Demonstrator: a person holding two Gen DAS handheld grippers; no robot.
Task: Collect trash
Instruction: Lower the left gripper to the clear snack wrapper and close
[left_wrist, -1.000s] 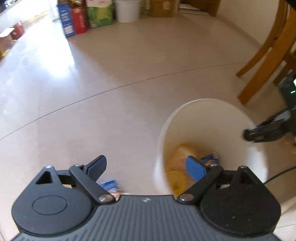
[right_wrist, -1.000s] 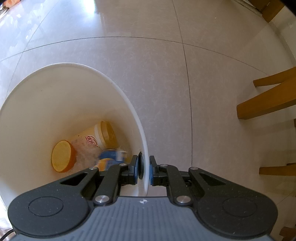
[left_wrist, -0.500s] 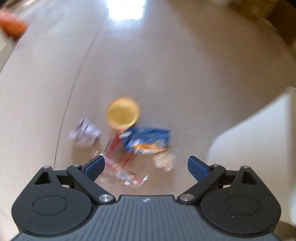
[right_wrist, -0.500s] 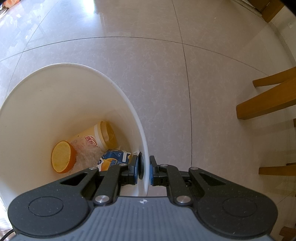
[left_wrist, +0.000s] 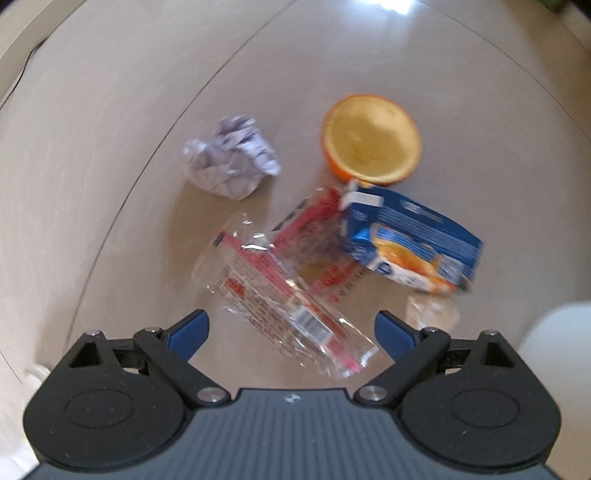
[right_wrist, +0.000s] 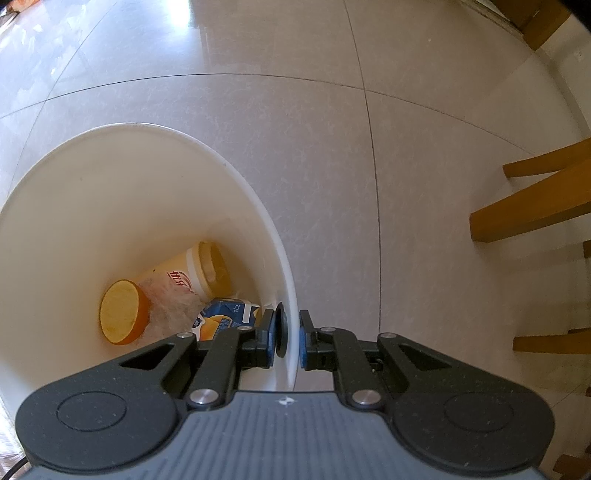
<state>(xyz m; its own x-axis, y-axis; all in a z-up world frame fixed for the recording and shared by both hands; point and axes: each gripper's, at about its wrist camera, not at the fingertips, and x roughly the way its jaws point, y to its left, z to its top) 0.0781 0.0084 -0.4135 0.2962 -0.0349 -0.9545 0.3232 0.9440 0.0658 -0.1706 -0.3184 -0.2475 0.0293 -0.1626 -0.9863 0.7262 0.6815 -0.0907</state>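
Left hand-held gripper (left_wrist: 291, 328) swung over five floor scraps, wide, right hand-held gripper (right_wrist: 287, 338) clamping bucket (right_wrist: 258, 206) rim

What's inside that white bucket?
In the bucket: an orange cup, a lidded cup, clear plastic and a blue carton. The plastic and fingers hide the bottom.

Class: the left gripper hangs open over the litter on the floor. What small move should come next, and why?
Probably lower the left gripper and close on the clear red-printed wrapper: it lies between the open fingers, nearest of the litter, while the right gripper grips the white bin's rim.
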